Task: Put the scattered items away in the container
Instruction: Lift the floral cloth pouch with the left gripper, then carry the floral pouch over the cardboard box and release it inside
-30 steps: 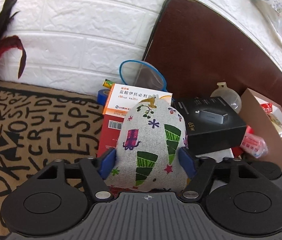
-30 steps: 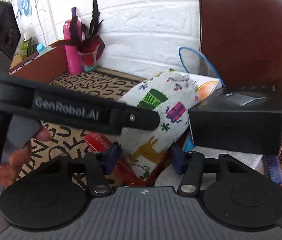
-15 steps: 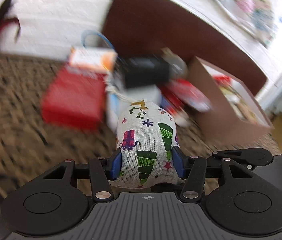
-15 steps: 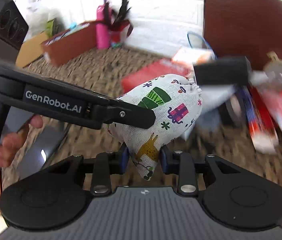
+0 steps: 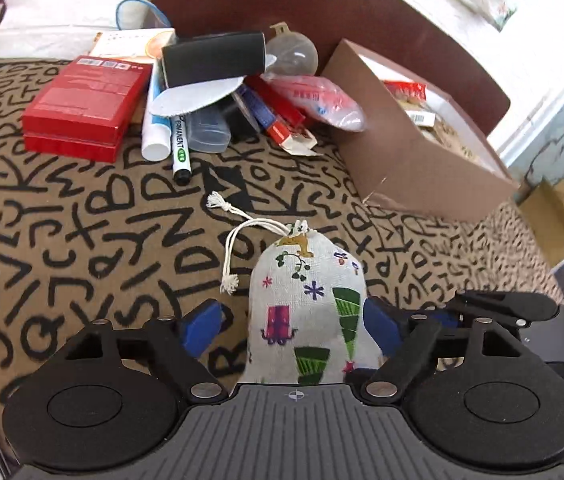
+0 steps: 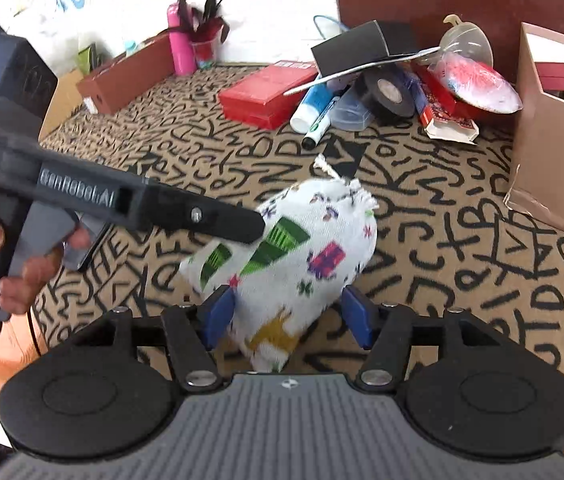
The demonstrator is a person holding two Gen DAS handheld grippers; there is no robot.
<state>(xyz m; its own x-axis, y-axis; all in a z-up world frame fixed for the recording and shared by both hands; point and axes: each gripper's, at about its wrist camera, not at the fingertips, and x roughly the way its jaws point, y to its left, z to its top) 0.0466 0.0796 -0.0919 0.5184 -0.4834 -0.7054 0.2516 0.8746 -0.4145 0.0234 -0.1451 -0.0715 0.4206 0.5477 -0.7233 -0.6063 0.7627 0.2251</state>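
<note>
A white drawstring pouch [image 5: 305, 308] printed with trees and gifts lies on the lettered tablecloth, also in the right wrist view [image 6: 293, 264]. My left gripper [image 5: 293, 326] is open with the pouch between its blue pads; the left pad stands clear of it. My right gripper [image 6: 285, 316] is open around the pouch's lower end. The brown cardboard box [image 5: 409, 148] stands at the right, also in the right wrist view [image 6: 553, 152], with items inside.
A pile sits at the back: red boxes [image 5: 82, 112], a black box [image 5: 214, 58], a marker [image 5: 181, 152], a white tube [image 5: 154, 128], black tape [image 6: 385, 94], a clear funnel [image 5: 293, 54], a red-white packet [image 5: 321, 100]. A pink bottle [image 6: 180, 40] stands far left.
Both grippers carried the pouch away from the pile toward the near side of the table, then opened. The pouch now rests on the cloth.
</note>
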